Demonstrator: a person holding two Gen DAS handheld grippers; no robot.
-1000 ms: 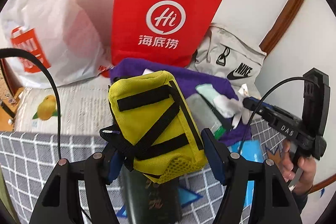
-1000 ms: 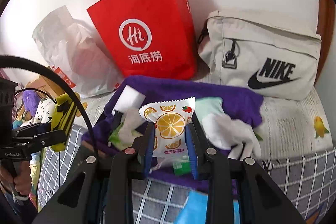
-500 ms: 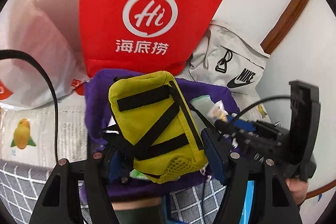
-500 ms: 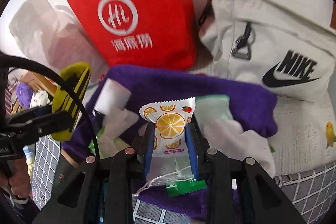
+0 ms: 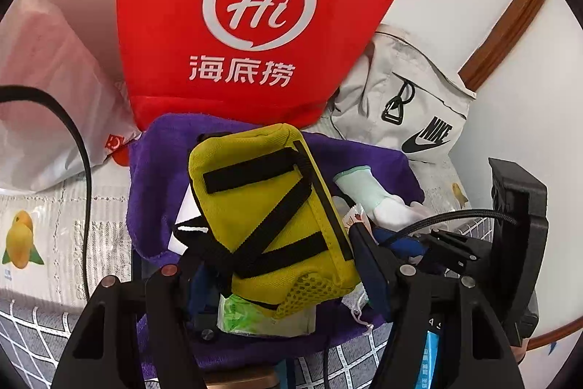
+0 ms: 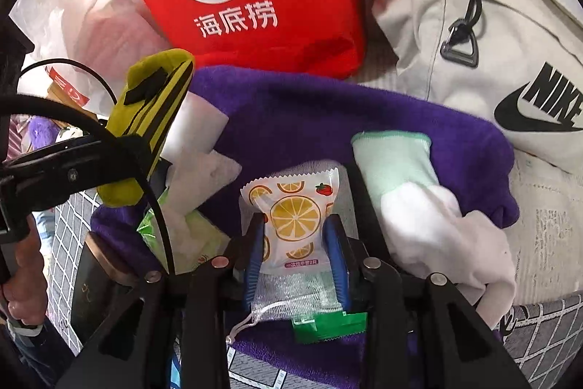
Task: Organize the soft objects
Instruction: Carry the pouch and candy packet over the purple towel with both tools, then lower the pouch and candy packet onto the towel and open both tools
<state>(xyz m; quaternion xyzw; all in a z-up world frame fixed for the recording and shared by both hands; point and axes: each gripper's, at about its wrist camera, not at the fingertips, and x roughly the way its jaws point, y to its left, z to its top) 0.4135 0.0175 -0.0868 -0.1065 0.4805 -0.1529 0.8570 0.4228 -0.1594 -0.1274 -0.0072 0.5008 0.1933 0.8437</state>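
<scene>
My left gripper (image 5: pixel 280 254) is shut on a yellow pouch (image 5: pixel 266 203) with black straps and holds it above the purple towel (image 5: pixel 160 170). In the right wrist view that pouch (image 6: pixel 153 104) hangs at the left edge of the towel (image 6: pixel 309 119). My right gripper (image 6: pixel 295 243) has an orange-print packet (image 6: pixel 291 217) between its blue pads. Its jaws are opening, and the pads still touch the packet's sides. The packet lies low over a white mesh bag (image 6: pixel 291 294) on the towel. A white glove with a green cuff (image 6: pixel 393 166) lies just to the right.
A red paper bag (image 5: pixel 255 24) and a grey Nike bag (image 5: pixel 411 104) stand behind the towel against the wall. A white plastic bag (image 5: pixel 47 97) sits at the left. A green wipes pack (image 5: pixel 255 316) lies under the pouch. A person's hand (image 6: pixel 25 279) grips the left handle.
Both grippers moved in and down over the purple towel with their loads. The right jaws stand slightly wider around the packet. The left grip on the pouch is unchanged.
</scene>
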